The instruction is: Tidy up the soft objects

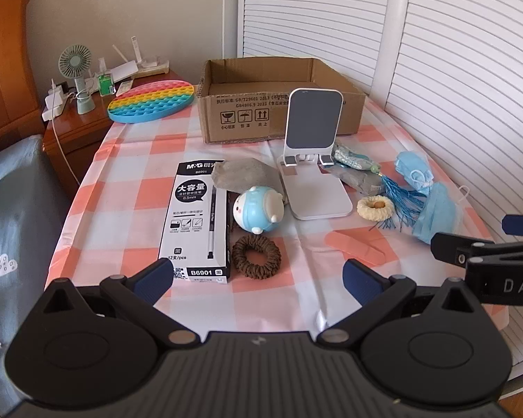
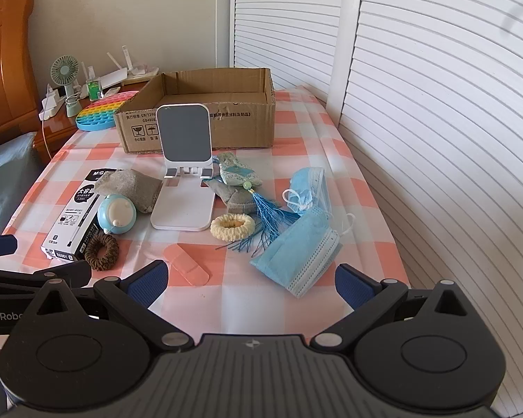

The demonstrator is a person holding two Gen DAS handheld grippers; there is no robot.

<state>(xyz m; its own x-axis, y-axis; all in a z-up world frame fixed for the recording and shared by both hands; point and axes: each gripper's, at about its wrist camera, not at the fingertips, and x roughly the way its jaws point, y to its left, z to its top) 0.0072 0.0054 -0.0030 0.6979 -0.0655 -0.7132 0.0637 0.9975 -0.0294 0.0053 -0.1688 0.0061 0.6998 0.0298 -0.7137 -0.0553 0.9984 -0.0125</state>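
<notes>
Both grippers hover over the near edge of the counter [image 2: 296, 160], which is covered in a pink-and-white checked cloth; the left gripper [image 1: 258, 280] has its fingers spread wide and empty, and the right gripper [image 2: 251, 280] likewise has its fingers apart with nothing between them. Nearest the left gripper lie a brown hair scrunchie [image 1: 256, 256] and a black-and-white pen box [image 1: 196, 221], the scrunchie just beside the box's near right corner. Nearest the right gripper are a pink adhesive bandage [image 2: 186, 264] lying flat on the cloth and a blue face mask [image 2: 296, 256] to its right. A little farther in, a cream scrunchie [image 2: 232, 227] sits just in front of a blue tassel [image 2: 270, 217], and a second, crumpled blue face mask [image 2: 307, 188] lies behind the first. On the left side a round blue-and-white toy figure [image 1: 259, 210] rests against the pen box, with a grey fabric pouch [image 1: 244, 176] just behind it. A white phone stand [image 2: 184, 170] stands upright in the middle, its base between the grey pouch and another grey pouch [image 2: 235, 198] on which a floral sachet [image 2: 239, 174] lies, joined to the tassel by a green bead. Behind the stand is an open cardboard box [image 2: 240, 122], its inside bare as far as can be seen. At the far left corner a rainbow pop-it pad [image 1: 151, 101] overhangs the counter's edge, and beyond it a wooden nightstand [image 1: 73, 132] carries a small green fan [image 1: 75, 69].
</notes>
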